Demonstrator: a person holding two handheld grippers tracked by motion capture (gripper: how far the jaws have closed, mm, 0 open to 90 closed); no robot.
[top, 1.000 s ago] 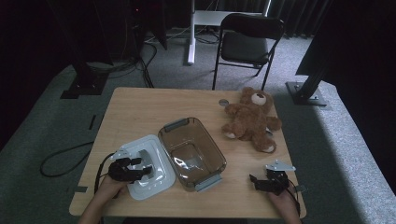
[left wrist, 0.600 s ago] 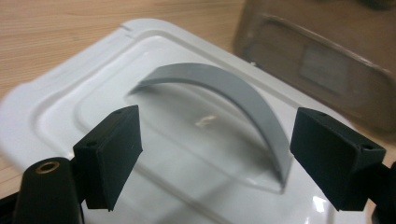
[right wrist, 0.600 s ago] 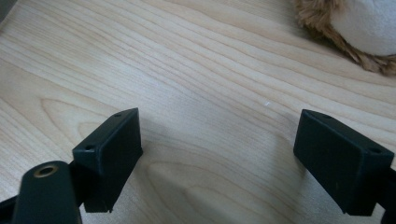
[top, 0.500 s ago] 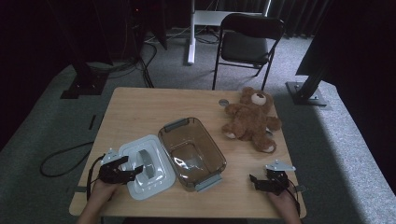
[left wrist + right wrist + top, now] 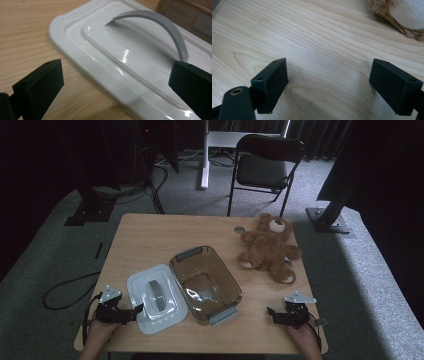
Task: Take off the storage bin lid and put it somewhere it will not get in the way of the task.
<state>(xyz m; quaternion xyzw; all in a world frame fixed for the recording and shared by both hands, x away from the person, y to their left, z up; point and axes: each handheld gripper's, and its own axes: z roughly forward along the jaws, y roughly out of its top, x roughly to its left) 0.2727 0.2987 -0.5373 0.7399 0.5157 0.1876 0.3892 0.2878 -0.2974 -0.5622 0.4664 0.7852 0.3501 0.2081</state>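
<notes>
Beside left tongs (image 5: 134,311), unlabelled white lid (image 5: 156,298)

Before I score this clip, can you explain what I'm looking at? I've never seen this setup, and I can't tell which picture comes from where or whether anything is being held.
A person sits at a wooden table with a hand-held two-jaw tool in each hand. The high view looks down from above; the other two pictures come from cameras riding on the tools. The left gripper has just been opening its jaws, and they now stand apart at the edge of a white lid with a grey handle, not pressing on it. The right gripper rests open over bare wood. Beside the lid sits a clear brown container, and a teddy bear lies farther back. Nothing is held.
</notes>
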